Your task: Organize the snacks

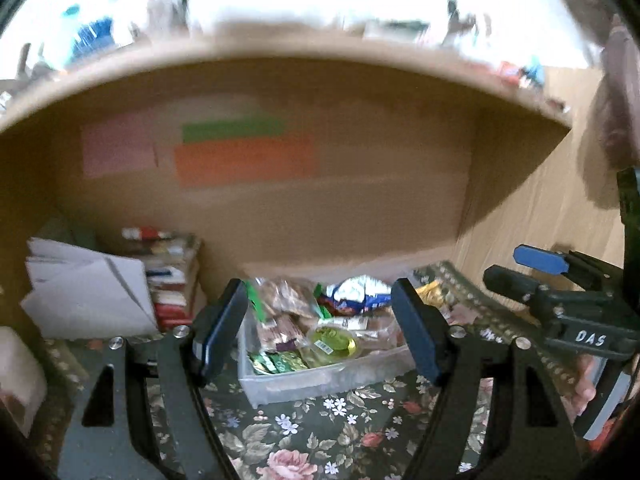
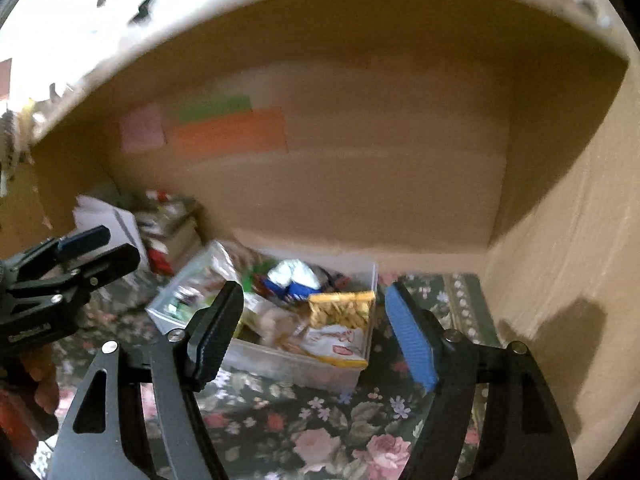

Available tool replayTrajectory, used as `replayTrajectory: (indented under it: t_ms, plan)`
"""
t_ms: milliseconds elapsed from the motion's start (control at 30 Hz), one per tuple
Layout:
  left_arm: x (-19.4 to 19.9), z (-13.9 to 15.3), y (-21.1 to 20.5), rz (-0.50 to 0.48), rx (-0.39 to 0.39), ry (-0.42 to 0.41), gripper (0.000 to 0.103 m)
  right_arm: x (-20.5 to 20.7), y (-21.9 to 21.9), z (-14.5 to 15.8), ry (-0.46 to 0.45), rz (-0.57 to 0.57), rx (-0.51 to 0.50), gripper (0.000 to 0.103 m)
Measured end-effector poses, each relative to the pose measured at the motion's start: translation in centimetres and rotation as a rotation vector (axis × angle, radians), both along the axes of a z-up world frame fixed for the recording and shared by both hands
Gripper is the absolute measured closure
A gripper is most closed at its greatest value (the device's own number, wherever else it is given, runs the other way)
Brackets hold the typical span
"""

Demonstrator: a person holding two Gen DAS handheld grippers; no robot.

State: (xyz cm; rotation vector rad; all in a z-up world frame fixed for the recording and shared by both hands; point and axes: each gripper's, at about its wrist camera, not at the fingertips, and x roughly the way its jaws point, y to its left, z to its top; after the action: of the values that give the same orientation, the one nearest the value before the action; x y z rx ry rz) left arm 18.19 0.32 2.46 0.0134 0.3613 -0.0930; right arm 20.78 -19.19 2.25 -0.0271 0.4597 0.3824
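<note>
Both tools stand wide and hold nothing: the left tool point(image 1: 320, 328) and the right tool point(image 2: 316, 332) hang above the floral cloth point(image 1: 320, 432). Beyond them, under the shelf, the clear bin point(image 2: 280, 364) brims with snacks; a careless reach could tip the yellow packet point(image 2: 340, 310) over its rim.

black gripper point(image 1: 320, 332) frames, blue pads, silver screws.
</note>
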Motion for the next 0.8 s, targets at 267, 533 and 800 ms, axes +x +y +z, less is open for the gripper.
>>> replayTrajectory:
  t_ms: [267, 533, 800]
  plan:
    - [-6.6, 3.0, 0.1, 0.027, -0.002, -0.141, 0.023, -6.2, -0.7, 3.6, -0.131, 0.017, 0.075, 0.032]
    - [-11.6, 4.1, -0.4, 0.043, -0.001, -0.229, 0.014, -10.3, -0.7, 4.3, -0.192, 0.023, 0.102, 0.026]
    - [-13.9, 3.6, -0.4, 0.055, -0.005, -0.250, 0.005, -12.8, -0.2, 4.5, -0.228, 0.009, 0.082, 0.015]
